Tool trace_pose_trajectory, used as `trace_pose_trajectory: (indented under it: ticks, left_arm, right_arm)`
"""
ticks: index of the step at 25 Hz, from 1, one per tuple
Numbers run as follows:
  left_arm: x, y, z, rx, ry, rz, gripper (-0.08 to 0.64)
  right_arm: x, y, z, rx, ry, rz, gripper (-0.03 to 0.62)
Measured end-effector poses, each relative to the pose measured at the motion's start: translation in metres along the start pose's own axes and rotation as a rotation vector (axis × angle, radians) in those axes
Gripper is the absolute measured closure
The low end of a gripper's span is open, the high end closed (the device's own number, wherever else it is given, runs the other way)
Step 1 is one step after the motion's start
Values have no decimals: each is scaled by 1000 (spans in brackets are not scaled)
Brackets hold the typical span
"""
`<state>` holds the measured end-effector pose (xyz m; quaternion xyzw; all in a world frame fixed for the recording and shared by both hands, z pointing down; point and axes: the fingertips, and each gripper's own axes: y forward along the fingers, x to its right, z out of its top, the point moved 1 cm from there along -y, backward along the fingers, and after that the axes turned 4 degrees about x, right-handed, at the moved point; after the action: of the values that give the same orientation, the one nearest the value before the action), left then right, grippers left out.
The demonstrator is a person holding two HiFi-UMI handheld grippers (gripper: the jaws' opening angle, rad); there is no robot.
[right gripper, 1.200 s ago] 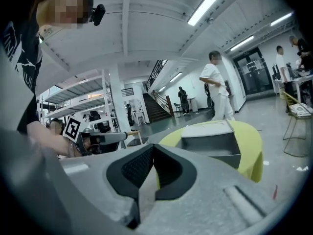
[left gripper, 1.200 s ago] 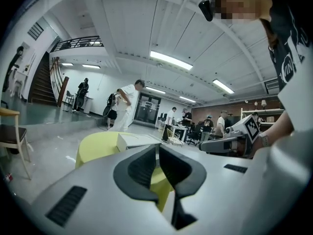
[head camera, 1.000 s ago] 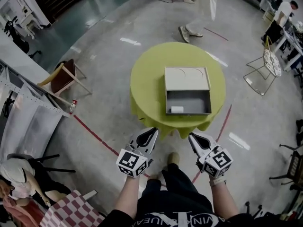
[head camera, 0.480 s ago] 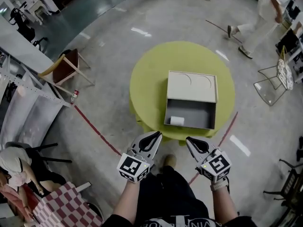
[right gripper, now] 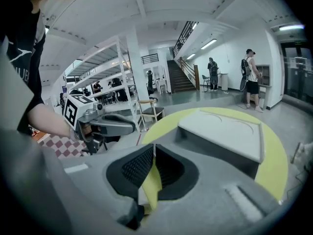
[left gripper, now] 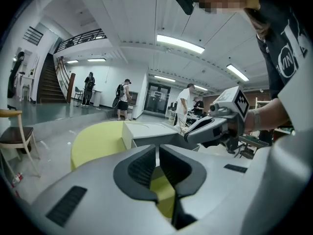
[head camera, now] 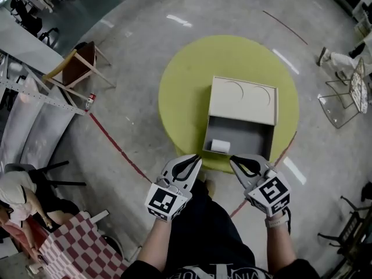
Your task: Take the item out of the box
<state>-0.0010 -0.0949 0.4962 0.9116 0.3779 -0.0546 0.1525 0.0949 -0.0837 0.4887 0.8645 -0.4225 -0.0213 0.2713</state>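
A grey box [head camera: 239, 136] stands open on the round yellow-green table [head camera: 186, 86], with its pale lid [head camera: 243, 100] lying behind it. A small white item [head camera: 220, 146] rests in the box's near left corner. My left gripper [head camera: 195, 159] is held over the table's near edge, just left of the box, jaws shut and empty. My right gripper [head camera: 235, 159] hangs at the box's near wall, also shut with nothing in it. In the left gripper view the jaw tips [left gripper: 157, 151] meet, and the box [left gripper: 146, 131] is ahead. The right gripper view shows closed jaws [right gripper: 154, 151] beside the lid [right gripper: 225, 129].
A wooden chair [head camera: 81, 80] and a metal rack [head camera: 29, 97] stand to the left. A wire chair [head camera: 349, 95] is at the right. Red tape lines [head camera: 116, 147] cross the floor. A checked cloth [head camera: 81, 254] and a seated person [head camera: 14, 196] are at the lower left.
Both grippers have come forward to the table's near edge, close to the box. The table and box sit nearer in the head view. A walking person has moved off to the right.
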Motion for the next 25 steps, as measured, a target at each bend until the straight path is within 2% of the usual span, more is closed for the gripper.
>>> trace_pose_trajectory:
  ticks: [6,17,25]
  left_arm:
    - [-11,21,0,-30,22,2,534]
    - [-24,35,-7,-40,-6,-2,534]
    - [-40,40,-10,-43,-30,22,534]
  right_arm:
    - [13,12,-7,-122,-38,36,569]
    - [29,45,-20,-289,-88,124,523]
    - [39,63,-31,-385,-52,228,452]
